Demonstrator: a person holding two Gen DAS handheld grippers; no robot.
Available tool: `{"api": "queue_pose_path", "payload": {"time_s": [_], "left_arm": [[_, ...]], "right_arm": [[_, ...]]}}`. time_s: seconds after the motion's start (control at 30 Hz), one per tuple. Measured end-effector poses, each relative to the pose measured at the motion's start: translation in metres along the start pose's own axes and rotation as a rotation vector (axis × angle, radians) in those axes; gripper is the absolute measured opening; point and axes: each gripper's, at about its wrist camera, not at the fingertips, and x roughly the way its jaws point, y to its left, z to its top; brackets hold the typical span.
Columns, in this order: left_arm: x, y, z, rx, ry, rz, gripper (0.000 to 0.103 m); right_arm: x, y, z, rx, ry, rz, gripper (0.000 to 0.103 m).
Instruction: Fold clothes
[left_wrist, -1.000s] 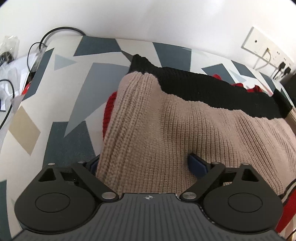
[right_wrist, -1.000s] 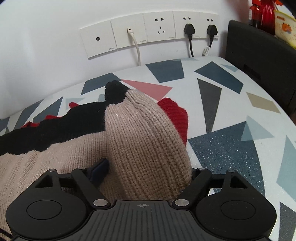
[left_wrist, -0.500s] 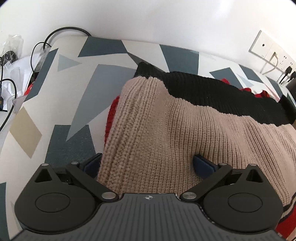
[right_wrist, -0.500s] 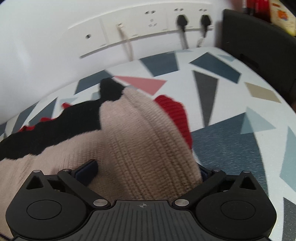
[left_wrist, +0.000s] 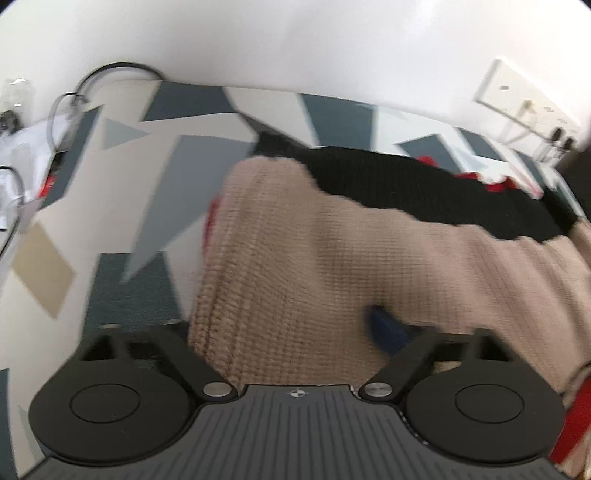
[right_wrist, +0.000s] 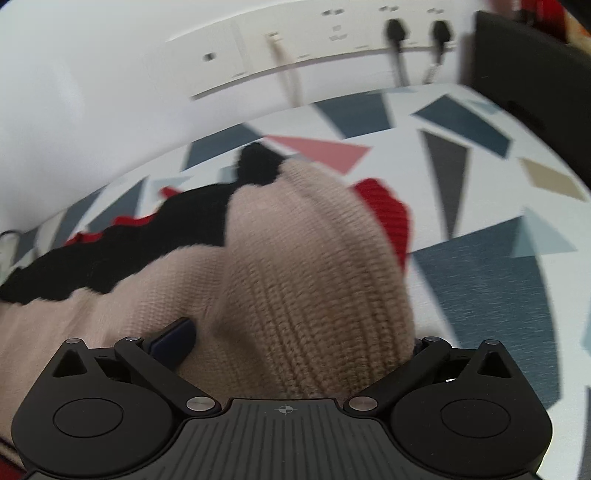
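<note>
A knitted sweater in beige with a black band and red parts lies on a table with a geometric pattern. My left gripper is shut on the sweater's beige left edge; its blue right pad presses into the knit and the left pad is hidden by cloth. In the right wrist view my right gripper is shut on the sweater's bunched beige right edge, with one blue pad showing. Both frames are motion-blurred.
The patterned tabletop extends to the left and to the right. Cables and white items lie at the far left. Wall sockets with plugs line the wall behind. A black box stands at the right.
Both grippers have pulled back from the wall with the sweater edges still held; the wall sockets and far table edge have receded and the views have blurred.
</note>
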Motion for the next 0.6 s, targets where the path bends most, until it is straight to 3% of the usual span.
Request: {"api": "queue_pose_path", "payload": {"time_s": [0.13, 0.17, 0.27, 0.37, 0.6], "left_arm": [[-0.003, -0.002, 0.001, 0.004, 0.008, -0.034, 0.069], [-0.004, -0.003, 0.001, 0.005, 0.010, -0.043, 0.074], [0.003, -0.002, 0.002, 0.011, 0.040, 0.069, 0.103], [0.004, 0.008, 0.002, -0.028, 0.033, 0.025, 0.103], [0.003, 0.006, 0.002, -0.018, 0.027, 0.032, 0.099]], "right_arm": [[0.000, 0.000, 0.001, 0.010, 0.006, -0.007, 0.102], [0.001, -0.002, 0.001, 0.020, 0.004, -0.013, 0.102], [0.001, -0.003, 0.003, 0.028, 0.003, -0.030, 0.102], [0.003, -0.003, 0.004, 0.035, 0.008, -0.039, 0.102], [0.006, -0.001, 0.001, 0.022, -0.001, -0.063, 0.102]]}}
